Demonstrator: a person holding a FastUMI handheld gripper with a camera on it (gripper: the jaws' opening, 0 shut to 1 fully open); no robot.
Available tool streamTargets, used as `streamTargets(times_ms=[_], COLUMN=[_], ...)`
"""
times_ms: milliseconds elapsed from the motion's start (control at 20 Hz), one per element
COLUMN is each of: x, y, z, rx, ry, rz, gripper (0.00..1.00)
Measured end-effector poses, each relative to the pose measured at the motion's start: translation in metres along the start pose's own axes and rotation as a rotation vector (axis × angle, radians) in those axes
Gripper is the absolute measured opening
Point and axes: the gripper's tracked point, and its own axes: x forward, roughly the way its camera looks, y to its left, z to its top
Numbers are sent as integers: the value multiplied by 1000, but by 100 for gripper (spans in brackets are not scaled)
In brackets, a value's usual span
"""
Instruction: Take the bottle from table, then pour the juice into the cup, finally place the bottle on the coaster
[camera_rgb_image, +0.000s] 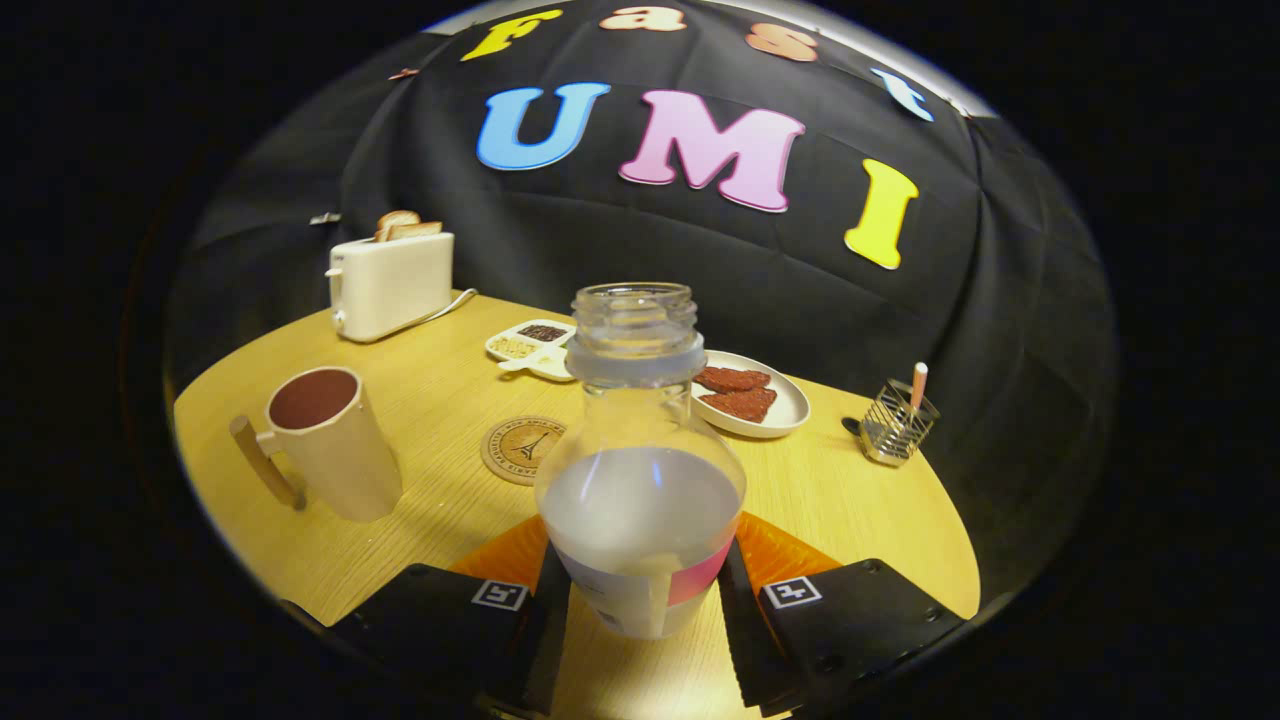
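Gripper (640, 600) clamped on lower body of bottle (640, 470), both fingers pressed against its sides; bottle held upright, uncapped, partly filled with pale juice. Beyond fingers on table (440, 380): coaster (520, 449) just behind bottle, cup (330, 440) to left. Farther back: plate (785, 405), toaster (390, 283).

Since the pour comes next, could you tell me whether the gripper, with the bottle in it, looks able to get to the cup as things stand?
Probably yes. The gripper has both fingers against the bottle, which stands upright and uncapped. Bare table lies between it and the cup; the coaster lies flat beyond that path.
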Motion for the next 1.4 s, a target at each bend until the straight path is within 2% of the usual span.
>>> streamTargets(times_ms=[150, 450, 800, 1100, 1400], x=[-1, 2, 15, 20, 31], y=[6, 25, 36, 56, 64], z=[3, 28, 60, 70, 84], rx=[-141, -392, -720, -968, -1196], ry=[46, 47, -20, -53, -64], rz=[4, 1, -78, -63, -102], gripper=[70, 70, 70, 69, 69])
